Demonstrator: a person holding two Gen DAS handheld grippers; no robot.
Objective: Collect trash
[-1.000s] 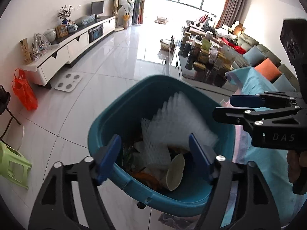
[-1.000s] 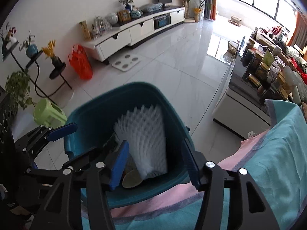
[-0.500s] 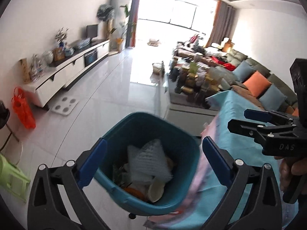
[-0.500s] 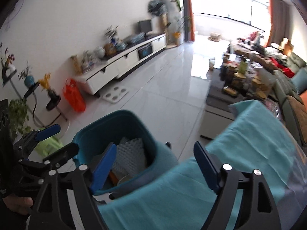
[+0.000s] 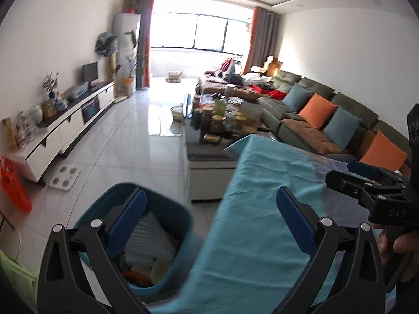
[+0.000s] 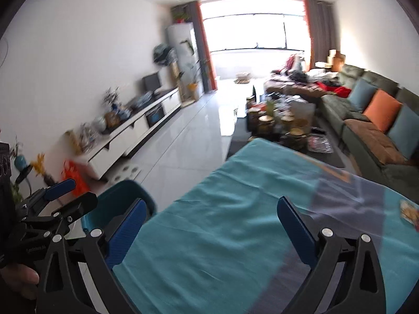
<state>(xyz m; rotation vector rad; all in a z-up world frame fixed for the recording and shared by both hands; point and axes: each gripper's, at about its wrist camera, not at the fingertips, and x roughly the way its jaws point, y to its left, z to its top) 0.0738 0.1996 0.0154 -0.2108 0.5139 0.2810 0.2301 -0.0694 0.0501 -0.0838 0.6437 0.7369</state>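
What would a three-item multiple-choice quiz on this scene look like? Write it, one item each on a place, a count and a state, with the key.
1. Where does the bin stand?
A. On the sofa
B. On the floor beside the table
C. On the TV cabinet

2. How many orange cushions does the left wrist view show on the sofa?
A. Two
B. Four
C. None

3. What state is the bin in?
A. Empty
B. Tipped on its side
C. Upright with trash inside

Key:
1. B, its base sits on the tiles by the table's edge.
2. A, one sits mid-sofa and one nearer the camera.
3. C, its open top faces up and white foam and scraps lie inside.
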